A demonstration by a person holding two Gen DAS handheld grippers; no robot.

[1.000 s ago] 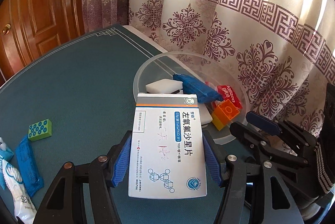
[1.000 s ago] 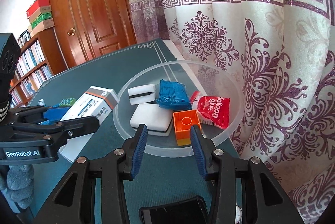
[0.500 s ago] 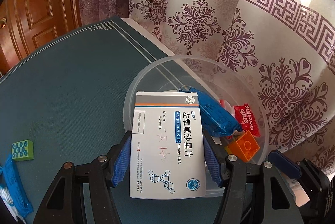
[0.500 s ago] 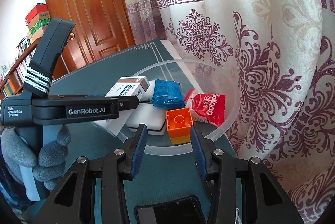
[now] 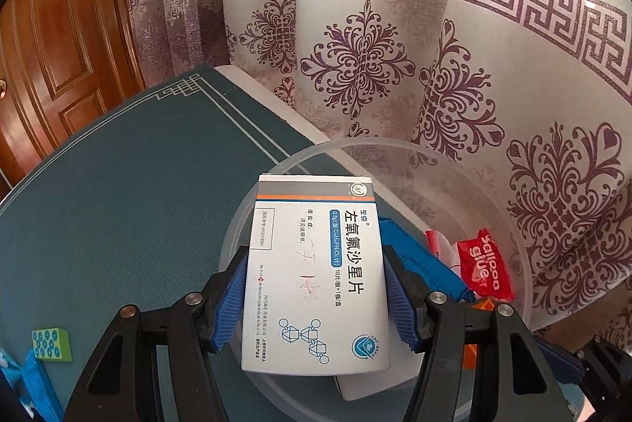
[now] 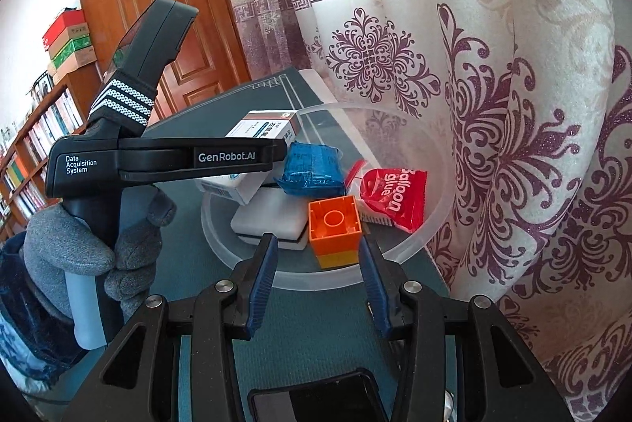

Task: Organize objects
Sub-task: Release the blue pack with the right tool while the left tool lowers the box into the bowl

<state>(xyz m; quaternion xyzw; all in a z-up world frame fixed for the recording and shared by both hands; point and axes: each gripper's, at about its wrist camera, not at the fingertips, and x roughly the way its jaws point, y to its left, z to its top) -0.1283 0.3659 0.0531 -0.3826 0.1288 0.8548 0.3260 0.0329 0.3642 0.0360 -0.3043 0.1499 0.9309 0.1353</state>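
One white block (image 6: 272,220), half hidden

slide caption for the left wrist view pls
Left gripper holds a white medicine box over the clear bowl of sorted items, beside a patterned curtain.

We count one medicine box (image 5: 316,276), one clear bowl (image 6: 430,228), two blue packets (image 6: 312,165) (image 5: 39,382), one red glue packet (image 6: 391,197), one orange-yellow block (image 6: 335,230), one green block (image 5: 51,345), one white sponge (image 6: 268,220).
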